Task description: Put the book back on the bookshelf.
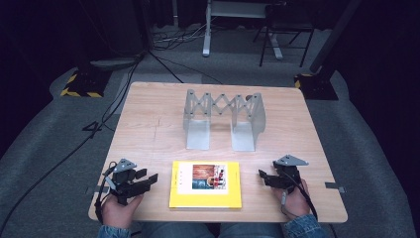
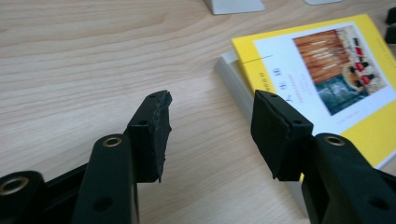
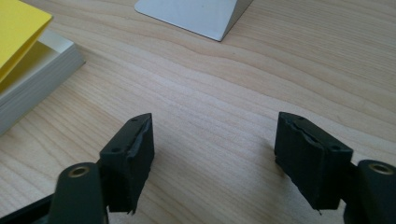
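Note:
A yellow book (image 1: 205,184) with a picture on its cover lies flat near the table's front edge, between my two grippers. Left of it, my left gripper (image 1: 147,177) rests on the wood, open and empty; in the left gripper view its jaws (image 2: 212,128) point toward the book (image 2: 322,79). To the book's right sits my right gripper (image 1: 263,177), also open with nothing between its fingers. The right gripper view has those jaws (image 3: 215,154) over bare wood, with the book's corner (image 3: 23,60) at the left. A grey metal expandable bookend rack (image 1: 223,119) stands behind the book at mid-table.
The wooden table (image 1: 148,119) has open space left and right of the rack. A base plate of the rack (image 3: 196,14) lies ahead of the right gripper. Cables, stands and a chair sit on the floor beyond the table.

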Demonstrator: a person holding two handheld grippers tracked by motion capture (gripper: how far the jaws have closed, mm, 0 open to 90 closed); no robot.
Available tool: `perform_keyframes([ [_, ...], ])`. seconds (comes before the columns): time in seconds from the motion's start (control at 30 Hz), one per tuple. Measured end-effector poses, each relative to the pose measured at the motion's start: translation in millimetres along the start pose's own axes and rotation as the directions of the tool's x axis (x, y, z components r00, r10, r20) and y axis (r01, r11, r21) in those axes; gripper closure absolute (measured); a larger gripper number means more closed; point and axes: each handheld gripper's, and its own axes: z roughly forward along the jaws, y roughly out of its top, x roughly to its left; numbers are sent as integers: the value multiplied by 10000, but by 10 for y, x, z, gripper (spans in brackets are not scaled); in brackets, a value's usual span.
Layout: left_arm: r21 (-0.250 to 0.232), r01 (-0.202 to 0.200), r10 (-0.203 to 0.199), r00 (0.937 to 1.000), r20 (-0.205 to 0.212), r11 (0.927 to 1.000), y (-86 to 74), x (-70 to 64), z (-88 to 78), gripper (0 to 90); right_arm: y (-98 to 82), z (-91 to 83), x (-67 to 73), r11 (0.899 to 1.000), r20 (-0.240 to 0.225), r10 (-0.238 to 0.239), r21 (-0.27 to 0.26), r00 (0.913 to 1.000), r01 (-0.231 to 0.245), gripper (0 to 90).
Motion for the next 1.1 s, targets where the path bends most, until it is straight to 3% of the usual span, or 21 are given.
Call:
perform_keyframes([
  [0.23, 298, 82, -103, 9976, 680, 9995, 36, -116, 59, 454, 2, -15, 17, 10000, -74, 5, 41, 10000, -4, 346],
  [0.43, 587, -123, 81, 9973, 726, 9982, 40, -208, 148, 450, 25, -67, 86, 9994, -629, 183, 310, 9979, -164, 357],
  [0.7, 837, -131, 57, 9961, 879, 9964, 46, -281, 261, 440, 78, -116, 330, 9992, -1648, 237, 369, 9860, -179, 362],
  [0.87, 1060, -189, 87, 9954, 953, 9942, 52, -311, 334, 433, 101, -84, 475, 9985, -1866, -140, 500, 9823, 238, 368],
  [1.1, 1437, -141, -2, 9951, 993, 9895, 55, -307, 445, 423, 101, -29, 578, 9954, -1987, -418, 765, 9792, 580, 369],
])
